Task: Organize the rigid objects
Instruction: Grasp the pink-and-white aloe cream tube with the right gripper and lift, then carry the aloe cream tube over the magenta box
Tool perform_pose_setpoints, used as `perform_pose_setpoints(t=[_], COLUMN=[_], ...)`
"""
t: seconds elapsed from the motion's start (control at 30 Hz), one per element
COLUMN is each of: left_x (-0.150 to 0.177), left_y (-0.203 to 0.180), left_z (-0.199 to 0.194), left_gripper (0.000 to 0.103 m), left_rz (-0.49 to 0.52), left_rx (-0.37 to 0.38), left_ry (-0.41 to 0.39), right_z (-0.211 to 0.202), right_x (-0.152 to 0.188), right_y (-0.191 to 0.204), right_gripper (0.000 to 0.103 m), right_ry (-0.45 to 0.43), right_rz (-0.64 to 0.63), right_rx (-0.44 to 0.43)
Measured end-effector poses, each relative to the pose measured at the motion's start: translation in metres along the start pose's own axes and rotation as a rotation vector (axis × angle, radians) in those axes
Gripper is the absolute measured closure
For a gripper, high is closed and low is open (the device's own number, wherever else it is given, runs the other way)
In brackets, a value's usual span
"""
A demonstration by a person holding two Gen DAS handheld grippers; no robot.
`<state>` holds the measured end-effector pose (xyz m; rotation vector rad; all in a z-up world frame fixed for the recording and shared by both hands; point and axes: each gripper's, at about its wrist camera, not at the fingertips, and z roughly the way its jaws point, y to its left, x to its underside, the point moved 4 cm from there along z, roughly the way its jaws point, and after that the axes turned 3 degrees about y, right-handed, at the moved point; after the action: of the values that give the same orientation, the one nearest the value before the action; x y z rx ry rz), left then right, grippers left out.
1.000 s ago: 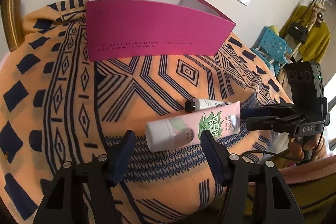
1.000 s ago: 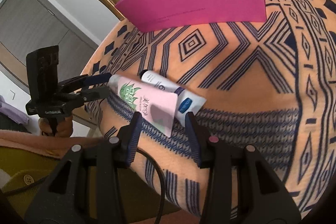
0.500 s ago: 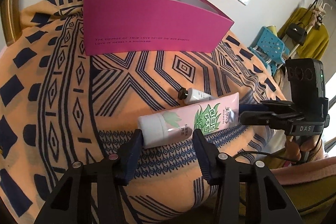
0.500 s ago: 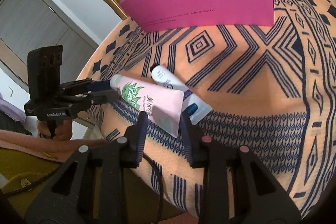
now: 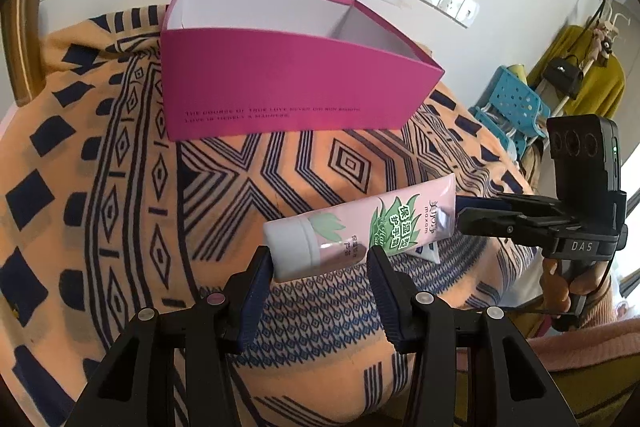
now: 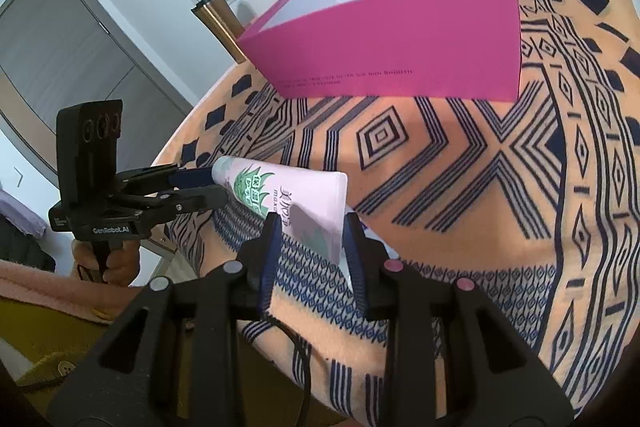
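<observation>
A pink hand-cream tube (image 5: 360, 231) with a white cap and green leaf print is lifted off the patterned cloth, held at both ends. My left gripper (image 5: 318, 261) is shut on its cap end. My right gripper (image 6: 310, 227) is shut on its flat crimped end (image 6: 320, 203). The right gripper also shows in the left wrist view (image 5: 480, 211), and the left gripper in the right wrist view (image 6: 200, 187). A smaller white tube (image 5: 428, 253) lies on the cloth, mostly hidden under the pink one. An open magenta box (image 5: 288, 83) with a white inside stands at the back.
The orange cloth with navy geometric pattern (image 5: 120, 187) covers the table. A brass-coloured cylinder (image 6: 218, 23) stands behind the box on the left. A blue plastic stool (image 5: 516, 99) and hanging clothes are off to the right.
Both grippers have closed on the pink tube and raised it off the cloth. The small white tube stays on the cloth and is now mostly covered from view.
</observation>
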<state>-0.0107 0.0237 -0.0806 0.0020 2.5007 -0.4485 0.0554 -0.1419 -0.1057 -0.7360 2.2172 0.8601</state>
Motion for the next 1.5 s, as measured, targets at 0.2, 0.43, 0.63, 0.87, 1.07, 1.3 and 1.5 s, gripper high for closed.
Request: perform_pose_setpoints(t=[0.2, 0.43, 0.63, 0.87, 1.07, 1.3, 1.5], left_x=[-0.007, -0.019, -0.032, -0.046, -0.055, -0.059, -0.071], left_y=[0.001, 0.003, 0.005, 0.007, 0.007, 0.008, 0.006], left_z=[-0.004, -0.006, -0.016, -0.025, -0.023, -0.026, -0.033], left_gripper=[0.055, 0.055, 0.055, 0.055, 0.053, 0.053, 0.053], left_rz=[0.002, -0.004, -0.001, 0.006, 0.014, 0.013, 0.024], left_rx=[-0.008, -0.019, -0.029, -0.026, -0.041, -0.039, -0.047], left_ry=[-0.022, -0.037, -0.071, -0.106, -0.115, -0.123, -0.146], right_z=[0.000, -0.003, -0.008, -0.011, -0.006, -0.005, -0.010], right_x=[-0.009, -0.024, -0.037, -0.056, -0.070, -0.074, -0.085], right_y=[0.001, 0.001, 0.004, 0.010, 0.020, 0.018, 0.020], right_gripper=[0.068, 0.068, 0.068, 0.068, 0.072, 0.072, 0.072], right_ry=[-0.018, -0.048, -0.078, -0.108, -0.115, -0.123, -0.143], right_rz=[-0.010, -0.020, -0.032, -0.056, -0.084, -0.077, -0.092], right_rx=[0.005, 0.006, 0.001, 0.000, -0.015, -0.030, -0.028])
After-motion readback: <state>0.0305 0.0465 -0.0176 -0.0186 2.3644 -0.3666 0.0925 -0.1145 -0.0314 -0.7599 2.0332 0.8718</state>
